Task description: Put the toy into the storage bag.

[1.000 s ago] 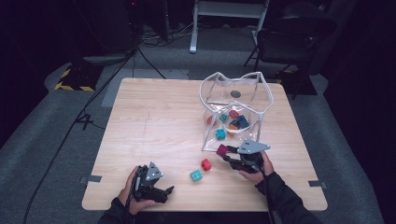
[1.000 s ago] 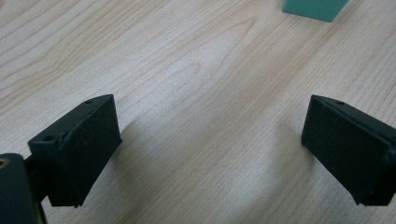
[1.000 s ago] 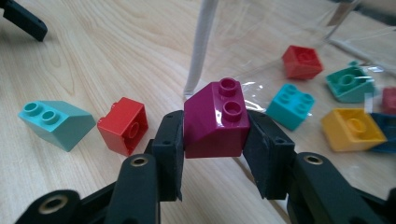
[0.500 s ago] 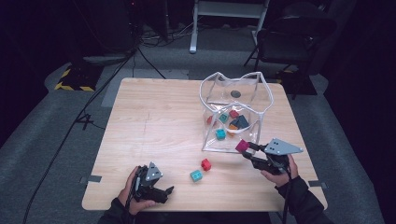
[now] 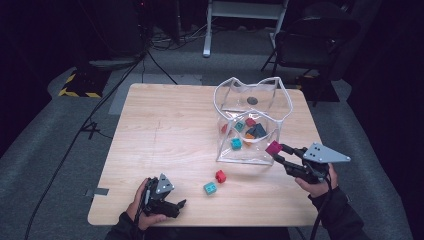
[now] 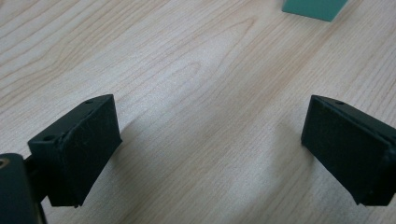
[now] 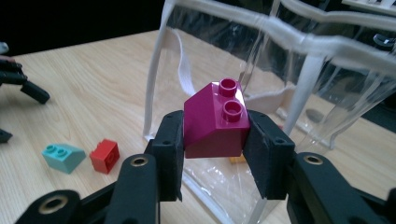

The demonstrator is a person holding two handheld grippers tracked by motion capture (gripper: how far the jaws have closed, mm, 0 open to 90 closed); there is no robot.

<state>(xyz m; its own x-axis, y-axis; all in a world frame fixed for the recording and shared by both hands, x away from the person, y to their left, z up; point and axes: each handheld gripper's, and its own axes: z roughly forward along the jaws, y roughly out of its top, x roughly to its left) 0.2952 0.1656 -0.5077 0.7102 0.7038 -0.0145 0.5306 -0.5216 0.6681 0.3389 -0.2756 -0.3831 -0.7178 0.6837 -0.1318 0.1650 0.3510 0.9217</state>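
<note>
My right gripper is shut on a magenta sloped brick, held in the air beside the near right corner of the clear plastic bag. Several coloured bricks lie inside the bag. A red brick and a teal brick lie on the wooden table in front of the bag. Low over the table's near left edge, my left gripper stands open with bare wood between its pads. A teal brick's edge lies ahead of it.
The bag stands open at the far right of the table, its white-trimmed rim wavy. A dark chair and a white stand are on the floor beyond the table. Cables run along the floor at the left.
My right gripper has lifted the magenta brick from the table and carried it right, up beside the bag's near corner. The left gripper has stayed put.
</note>
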